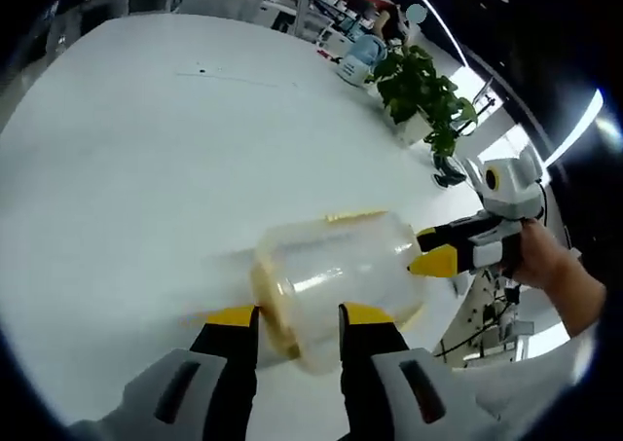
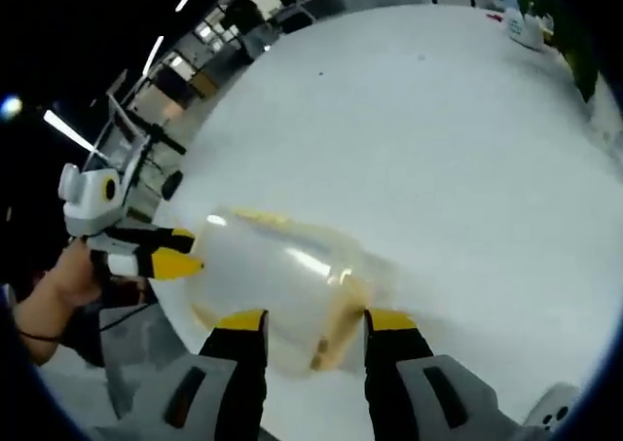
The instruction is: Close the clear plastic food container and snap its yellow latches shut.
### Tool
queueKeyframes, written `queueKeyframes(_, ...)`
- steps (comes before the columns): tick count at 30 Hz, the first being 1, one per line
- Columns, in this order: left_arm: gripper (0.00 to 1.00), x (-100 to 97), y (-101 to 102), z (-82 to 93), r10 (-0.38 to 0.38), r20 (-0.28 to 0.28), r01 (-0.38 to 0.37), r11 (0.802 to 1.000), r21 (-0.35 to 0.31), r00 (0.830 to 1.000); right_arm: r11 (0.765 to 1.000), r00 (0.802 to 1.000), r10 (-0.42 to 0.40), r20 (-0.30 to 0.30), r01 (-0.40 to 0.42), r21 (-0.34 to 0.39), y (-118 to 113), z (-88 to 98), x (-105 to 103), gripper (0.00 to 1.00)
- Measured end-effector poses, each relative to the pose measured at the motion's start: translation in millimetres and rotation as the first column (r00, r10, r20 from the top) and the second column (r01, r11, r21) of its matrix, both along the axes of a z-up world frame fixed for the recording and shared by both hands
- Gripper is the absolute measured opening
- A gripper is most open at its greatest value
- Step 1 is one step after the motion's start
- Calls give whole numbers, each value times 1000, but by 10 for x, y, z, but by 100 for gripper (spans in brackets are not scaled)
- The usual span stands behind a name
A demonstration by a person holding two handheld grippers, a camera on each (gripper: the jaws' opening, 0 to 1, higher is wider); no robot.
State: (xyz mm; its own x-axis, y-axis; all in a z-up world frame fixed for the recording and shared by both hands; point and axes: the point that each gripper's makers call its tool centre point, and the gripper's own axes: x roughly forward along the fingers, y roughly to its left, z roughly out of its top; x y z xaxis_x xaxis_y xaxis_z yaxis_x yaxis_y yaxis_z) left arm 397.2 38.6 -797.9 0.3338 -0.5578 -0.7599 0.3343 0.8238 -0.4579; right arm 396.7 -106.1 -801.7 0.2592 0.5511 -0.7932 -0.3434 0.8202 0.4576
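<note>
On the white table (image 1: pixel 146 168), the clear plastic food container (image 1: pixel 341 271) lies between your two grippers, its yellow-trimmed lid end toward the left gripper (image 1: pixel 298 316) in the left gripper view; that gripper's yellow-tipped jaws stand apart on either side of the lid rim, and you cannot tell from here whether they press it. In the same view your right gripper (image 1: pixel 435 251) meets the container's far end, jaws spread, a hand (image 1: pixel 545 258) behind it. In the right gripper view the right gripper (image 2: pixel 317 322) straddles the container (image 2: pixel 282 285) with open jaws; the left gripper (image 2: pixel 175 251) reaches it from the left. A potted plant (image 1: pixel 423 95) stands well apart near the table's far edge.
</note>
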Motion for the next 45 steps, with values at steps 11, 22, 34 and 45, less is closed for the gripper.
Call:
queueKeyframes(11, 23, -14, -108, 30, -53, 12, 53, 997, -64, 999, 1000, 999, 4, -33, -4, 1, 4, -9, -30, 31)
queueKeyframes(22, 27, 37, 13, 46, -33, 31, 34, 999, -35, 999, 997, 997, -74, -26, 74, -2, 26, -13, -16, 35)
queueKeyframes(34, 30, 26, 12, 17, -47, 29, 48, 999, -19, 998, 994, 994, -104, -27, 105, 33, 41, -23, 3, 37)
queueKeyframes(45, 32, -33, 9, -9, -52, -8, 51, 998, -38, 999, 1000, 1000, -9, 0, 9, -11, -30, 13, -20, 41)
